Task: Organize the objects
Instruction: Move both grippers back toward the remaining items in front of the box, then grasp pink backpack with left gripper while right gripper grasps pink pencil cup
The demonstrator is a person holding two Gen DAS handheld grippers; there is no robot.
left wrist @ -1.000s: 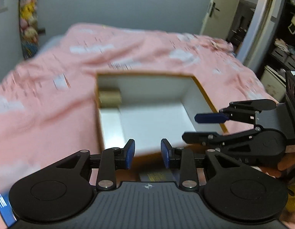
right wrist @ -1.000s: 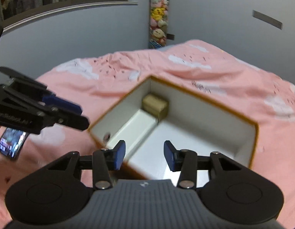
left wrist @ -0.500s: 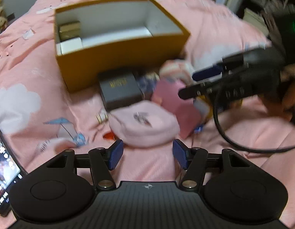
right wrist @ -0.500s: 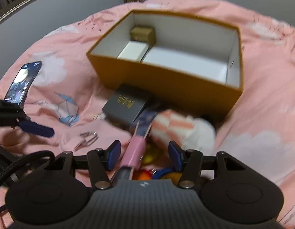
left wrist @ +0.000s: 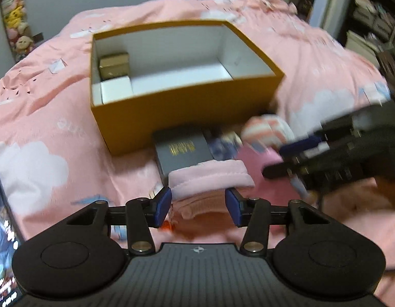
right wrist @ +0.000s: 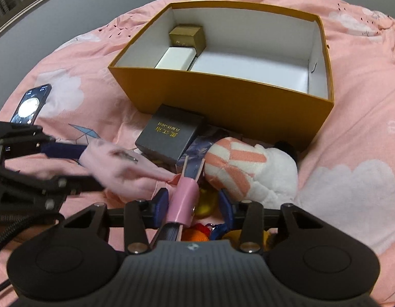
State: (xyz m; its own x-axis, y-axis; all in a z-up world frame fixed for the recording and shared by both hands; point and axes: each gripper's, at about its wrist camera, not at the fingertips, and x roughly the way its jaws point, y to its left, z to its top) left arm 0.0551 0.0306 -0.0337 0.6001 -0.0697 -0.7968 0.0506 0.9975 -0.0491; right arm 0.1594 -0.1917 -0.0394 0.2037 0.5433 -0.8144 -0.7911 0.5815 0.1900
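Observation:
An open yellow box (left wrist: 187, 107) (right wrist: 223, 94) sits on the pink bed with a small gold box (right wrist: 187, 37) and a white box (right wrist: 175, 57) inside at one end. In front of it lie a dark grey box (left wrist: 183, 151) (right wrist: 169, 133), a striped plush toy (right wrist: 248, 174), a pink folding fan (right wrist: 186, 199) and a pink fabric pouch (left wrist: 210, 179) (right wrist: 120, 168). My left gripper (left wrist: 197, 206) is open, its fingers on both sides of the pink pouch. My right gripper (right wrist: 193, 204) is open over the pink fan and small toys.
A phone (right wrist: 31, 103) lies on the bed at the left, also at the left wrist view's edge (left wrist: 3, 243). A column of plush toys (left wrist: 14, 23) stands by the wall. Shelves (left wrist: 371, 12) are at the far right.
Both grippers dropped from above the box to the pile in front of it. My left gripper moved forward so that the pink pouch now sits between its open fingers.

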